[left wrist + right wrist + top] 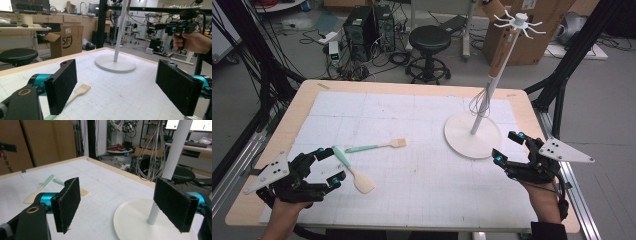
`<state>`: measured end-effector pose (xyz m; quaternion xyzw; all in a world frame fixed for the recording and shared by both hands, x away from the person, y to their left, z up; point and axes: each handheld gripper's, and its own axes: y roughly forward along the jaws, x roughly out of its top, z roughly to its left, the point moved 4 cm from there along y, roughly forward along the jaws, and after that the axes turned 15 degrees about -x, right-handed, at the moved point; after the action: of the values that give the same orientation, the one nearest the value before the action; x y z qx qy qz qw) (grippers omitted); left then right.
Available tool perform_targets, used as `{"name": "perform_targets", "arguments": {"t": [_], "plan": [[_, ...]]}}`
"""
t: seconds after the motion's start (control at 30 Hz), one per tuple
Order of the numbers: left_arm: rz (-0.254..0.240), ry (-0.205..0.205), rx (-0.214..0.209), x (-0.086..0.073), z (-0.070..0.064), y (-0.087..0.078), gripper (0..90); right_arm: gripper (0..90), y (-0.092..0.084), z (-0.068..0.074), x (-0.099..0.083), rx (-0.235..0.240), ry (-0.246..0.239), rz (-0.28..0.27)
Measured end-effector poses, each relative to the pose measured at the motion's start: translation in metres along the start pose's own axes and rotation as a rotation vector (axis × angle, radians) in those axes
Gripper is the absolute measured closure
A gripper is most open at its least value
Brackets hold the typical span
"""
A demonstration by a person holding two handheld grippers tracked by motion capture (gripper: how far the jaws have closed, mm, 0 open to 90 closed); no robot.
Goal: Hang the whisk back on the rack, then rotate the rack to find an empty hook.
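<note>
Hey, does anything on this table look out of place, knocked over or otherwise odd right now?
Mostly tidy. The metal wire whisk hangs on the white hook stand with the round base, while the mint-handled wooden spatula and the mint-handled pastry brush lie loose on the white gridded mat, at different angles. Nothing looks spilled or damaged.

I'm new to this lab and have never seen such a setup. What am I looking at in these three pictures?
A person holds a hand-held two-jaw tool in each hand: the left tool and the right tool. The high view looks down on the table. Each of the other two pictures comes from a camera riding on one tool, looking along its black jaws. On the table lie a spatula and a brush, both with green handles, and a white stand with a whisk hanging on it. Both tools are open and hold nothing; the spatula lies between the left tool's jaws.
</note>
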<state>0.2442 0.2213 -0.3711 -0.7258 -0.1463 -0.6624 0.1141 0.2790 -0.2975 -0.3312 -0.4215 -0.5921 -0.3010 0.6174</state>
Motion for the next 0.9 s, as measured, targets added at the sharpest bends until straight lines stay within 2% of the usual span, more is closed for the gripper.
{"name": "perform_targets", "arguments": {"t": [0.13, 0.3, 0.37, 0.53, 0.6, 0.7, 0.83, 0.87, 0.9], "plan": [[-0.014, 0.0, 0.013, 0.001, 0.001, -0.003, 17.8, 19.8, 0.0, 0.0, -0.001, 0.009, 0.034, -0.007], [-0.019, -0.002, 0.03, 0.002, 0.004, -0.006, 17.8, 19.7, 0.0, -0.002, -0.002, 0.012, 0.052, -0.019], [-0.019, -0.002, 0.037, 0.002, 0.005, -0.008, 17.9, 19.7, 0.0, -0.004, -0.001, 0.001, 0.073, -0.036], [-0.025, 0.004, 0.055, -0.001, 0.007, -0.012, 18.0, 20.5, -0.001, -0.009, 0.002, -0.043, 0.092, -0.044], [-0.022, 0.007, 0.062, -0.003, 0.007, -0.014, 18.0, 24.1, -0.001, -0.012, 0.006, -0.046, 0.101, -0.051], [-0.015, 0.005, 0.068, -0.005, 0.005, -0.017, 18.2, 24.5, -0.001, -0.016, 0.013, -0.023, 0.106, -0.053], [-0.013, 0.014, 0.072, -0.006, -0.001, -0.019, 18.4, 25.6, -0.001, -0.024, 0.026, -0.036, 0.128, -0.068], [-0.012, 0.014, 0.073, -0.006, -0.002, -0.02, 18.4, 27.7, 0.0, -0.025, 0.03, -0.039, 0.131, -0.07], [-0.013, 0.014, 0.073, -0.006, -0.002, -0.02, 18.4, 33.6, 0.0, -0.027, 0.036, -0.04, 0.125, -0.078]]}}
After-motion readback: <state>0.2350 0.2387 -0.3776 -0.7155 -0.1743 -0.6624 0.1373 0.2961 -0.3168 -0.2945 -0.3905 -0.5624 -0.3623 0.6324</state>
